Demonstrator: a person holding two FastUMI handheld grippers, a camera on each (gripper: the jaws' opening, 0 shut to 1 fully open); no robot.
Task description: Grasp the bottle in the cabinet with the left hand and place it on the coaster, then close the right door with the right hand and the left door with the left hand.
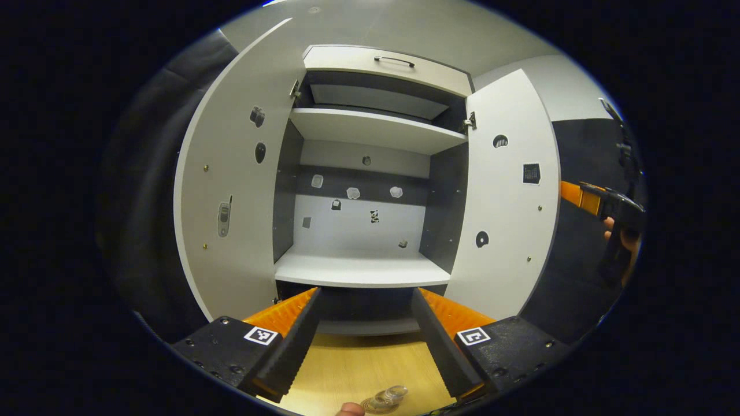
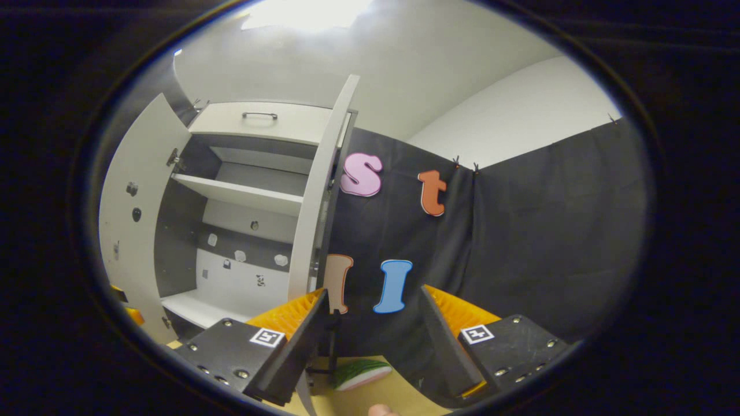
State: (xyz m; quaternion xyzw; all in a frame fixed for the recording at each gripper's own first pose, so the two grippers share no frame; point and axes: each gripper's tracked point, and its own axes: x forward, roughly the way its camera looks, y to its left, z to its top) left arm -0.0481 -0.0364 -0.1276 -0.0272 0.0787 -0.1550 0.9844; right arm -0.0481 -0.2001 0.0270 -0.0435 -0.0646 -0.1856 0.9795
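Left claw (image 1: 365,294) and right claw (image 2: 374,292) gape wide, empty. Clear thing, probably the bottle (image 1: 386,397), at 6 o'clock on table (image 1: 347,358). Stiff right door (image 2: 315,202) at 9 o'clock likely swings lightly: push its free edge

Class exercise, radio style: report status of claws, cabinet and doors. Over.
Left claw open, empty. Right claw open, empty. Both cabinet doors, left and right, open. Shelves bare.

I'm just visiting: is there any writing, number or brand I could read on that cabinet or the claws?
No readable text anywhere.
Phone sticker on the left door: a picture, too small for any writing.
Dark square sticker on the right door: too blurred to read.
Square tag on the left claw: a pattern, no letters.
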